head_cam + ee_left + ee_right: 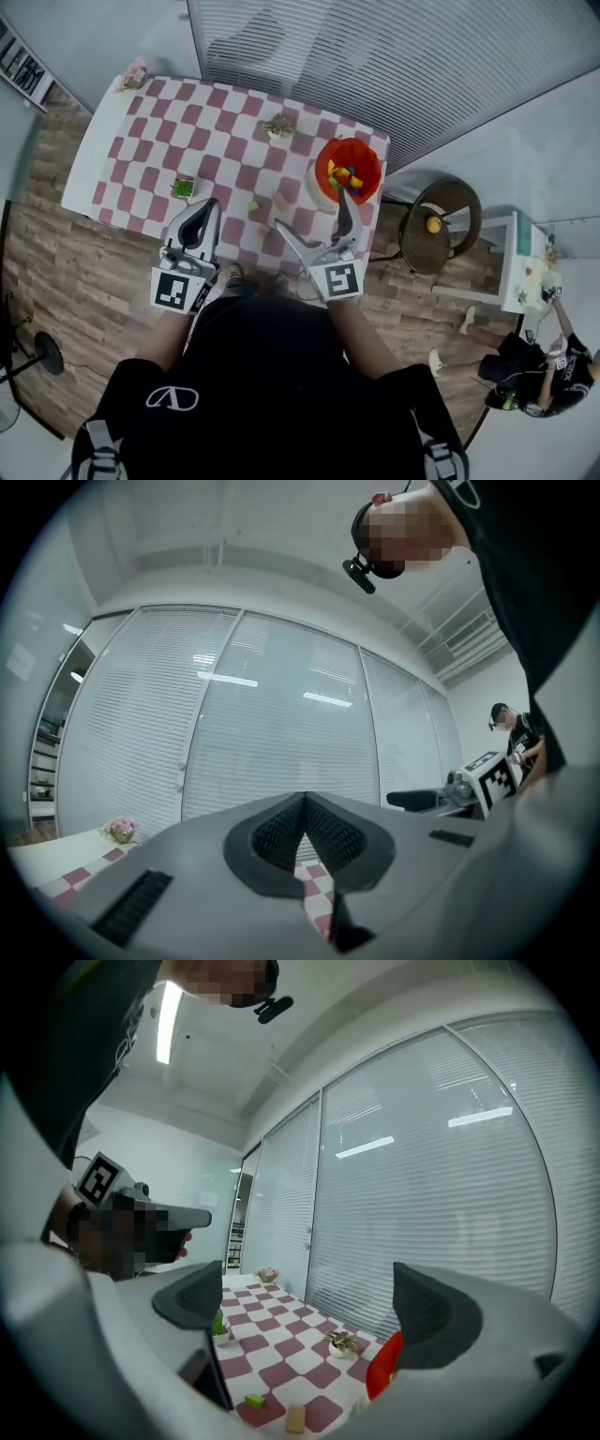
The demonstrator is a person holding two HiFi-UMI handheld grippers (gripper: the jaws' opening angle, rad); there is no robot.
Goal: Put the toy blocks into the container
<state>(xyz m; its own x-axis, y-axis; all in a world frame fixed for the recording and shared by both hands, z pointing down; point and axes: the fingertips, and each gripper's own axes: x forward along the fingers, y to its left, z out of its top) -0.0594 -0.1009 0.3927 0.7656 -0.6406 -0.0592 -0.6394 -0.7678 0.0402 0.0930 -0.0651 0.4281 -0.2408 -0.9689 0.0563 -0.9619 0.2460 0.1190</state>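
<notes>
A red container (pixel 348 167) stands near the right end of the checkered table (pixel 150 122) and holds several colourful blocks. Loose on the cloth to its left lie a green block (pixel 252 205) and a tan block (pixel 280 201). My right gripper (pixel 314 223) hovers level at the table's near edge, open, with nothing between its jaws. Its own view shows the green block (pixel 254 1400), the tan block (pixel 296 1417) and the container (pixel 384 1365) ahead and below. My left gripper (pixel 208 210) is shut and empty at the near edge, further left; its pads (pixel 304 803) meet.
A small green plant (pixel 183 187) sits close ahead of the left gripper. A potted plant (pixel 278 125) and pink flowers (pixel 136 73) stand along the far side. A round stool (pixel 441 225) with a yellow object stands right of the table, with a white table and a person beyond it.
</notes>
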